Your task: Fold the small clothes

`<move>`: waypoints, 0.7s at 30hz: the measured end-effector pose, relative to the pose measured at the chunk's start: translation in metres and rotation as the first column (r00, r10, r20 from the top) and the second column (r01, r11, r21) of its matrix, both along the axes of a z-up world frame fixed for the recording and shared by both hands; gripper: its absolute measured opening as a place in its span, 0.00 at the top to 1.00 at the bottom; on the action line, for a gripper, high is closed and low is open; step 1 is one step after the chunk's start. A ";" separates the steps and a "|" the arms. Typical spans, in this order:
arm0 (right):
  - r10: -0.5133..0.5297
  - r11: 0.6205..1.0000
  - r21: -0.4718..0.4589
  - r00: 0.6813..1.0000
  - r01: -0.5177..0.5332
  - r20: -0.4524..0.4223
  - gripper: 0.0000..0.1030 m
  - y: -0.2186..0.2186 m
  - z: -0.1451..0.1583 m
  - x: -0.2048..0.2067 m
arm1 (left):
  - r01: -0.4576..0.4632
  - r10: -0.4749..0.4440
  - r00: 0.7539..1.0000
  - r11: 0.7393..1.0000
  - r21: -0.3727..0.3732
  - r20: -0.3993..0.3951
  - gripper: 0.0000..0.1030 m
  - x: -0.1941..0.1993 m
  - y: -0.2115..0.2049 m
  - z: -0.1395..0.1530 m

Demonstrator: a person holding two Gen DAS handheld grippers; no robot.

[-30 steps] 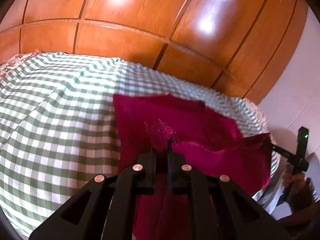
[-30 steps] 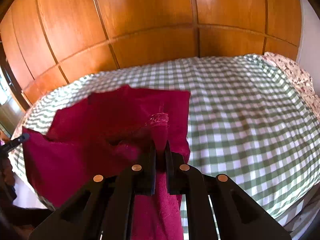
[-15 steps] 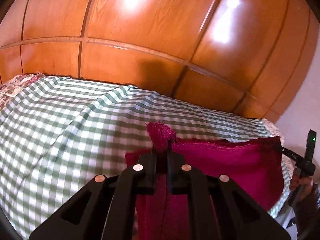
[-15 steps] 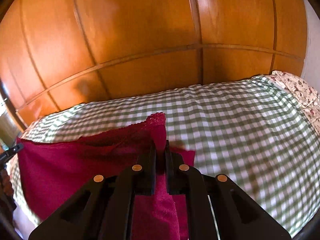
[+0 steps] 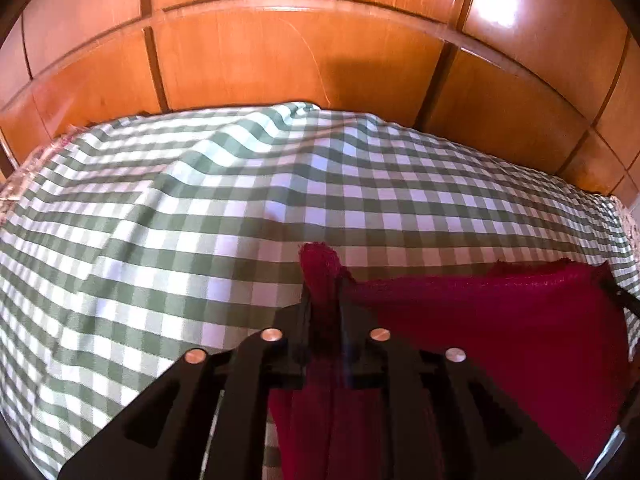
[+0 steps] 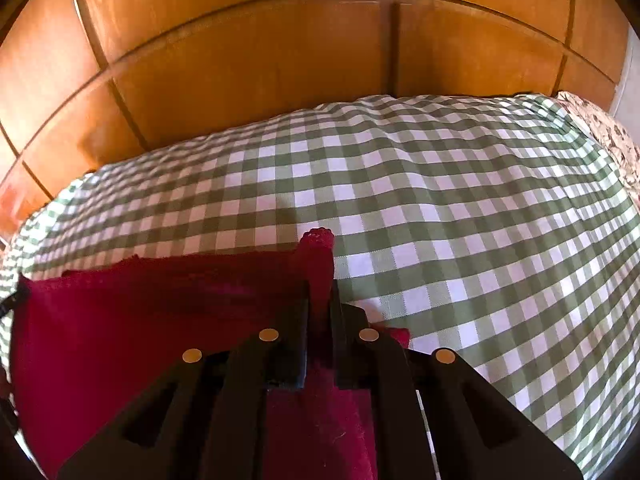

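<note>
A dark red cloth (image 5: 480, 320) is stretched between my two grippers just above a green-and-white checked bedspread (image 5: 200, 220). In the left wrist view one corner of it stands up between the fingers of my left gripper (image 5: 325, 296), whose jaws are opening and have a slightly wider gap around the fabric. The right wrist view shows the red cloth (image 6: 140, 312) spreading off to the left. There my right gripper (image 6: 320, 284) is shut on the other corner, which has a lacy edge. Below both grippers the rest of the cloth hangs down out of sight.
Glossy wooden panels (image 5: 300, 52) rise right behind the far edge of the checked bedspread (image 6: 440, 220). A floral fabric (image 6: 612, 140) lies at the bed's right edge. The bedspread runs wide and wrinkled ahead of both grippers.
Both grippers have carried the cloth's held edge forward over its other half and lower toward the bed, so that half is now hidden. The left gripper's gap has widened a little.
</note>
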State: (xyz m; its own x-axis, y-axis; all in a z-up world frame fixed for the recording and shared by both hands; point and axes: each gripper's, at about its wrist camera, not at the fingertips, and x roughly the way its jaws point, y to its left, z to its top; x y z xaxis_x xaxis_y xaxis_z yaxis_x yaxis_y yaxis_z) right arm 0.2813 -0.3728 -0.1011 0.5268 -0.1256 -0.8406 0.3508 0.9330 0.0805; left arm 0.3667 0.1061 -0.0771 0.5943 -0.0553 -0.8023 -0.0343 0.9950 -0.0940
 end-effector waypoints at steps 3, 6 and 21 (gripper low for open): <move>-0.004 1.000 0.002 0.999 0.004 0.048 0.51 -0.003 0.019 -0.022 | -0.025 0.027 0.999 0.999 -0.047 0.032 0.60 -0.017 0.008 0.014; 0.004 0.998 0.055 0.996 -0.009 0.091 0.44 -0.008 0.038 -0.060 | -0.009 0.015 0.997 0.997 -0.077 0.070 0.54 -0.051 0.017 0.025; 0.023 0.958 0.286 1.000 -0.023 0.004 0.51 0.014 -0.001 -0.216 | 0.081 -0.094 0.995 0.919 -0.386 -0.015 0.35 -0.221 0.059 -0.027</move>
State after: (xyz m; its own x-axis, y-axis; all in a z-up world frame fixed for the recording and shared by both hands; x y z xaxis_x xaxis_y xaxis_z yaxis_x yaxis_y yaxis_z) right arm 0.0656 -0.3586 -0.1017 0.5275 0.1325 -0.8392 0.3295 0.8785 0.3459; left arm 0.1457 0.1649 -0.1046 0.5465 -0.4141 -0.7279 0.0420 0.8817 -0.4700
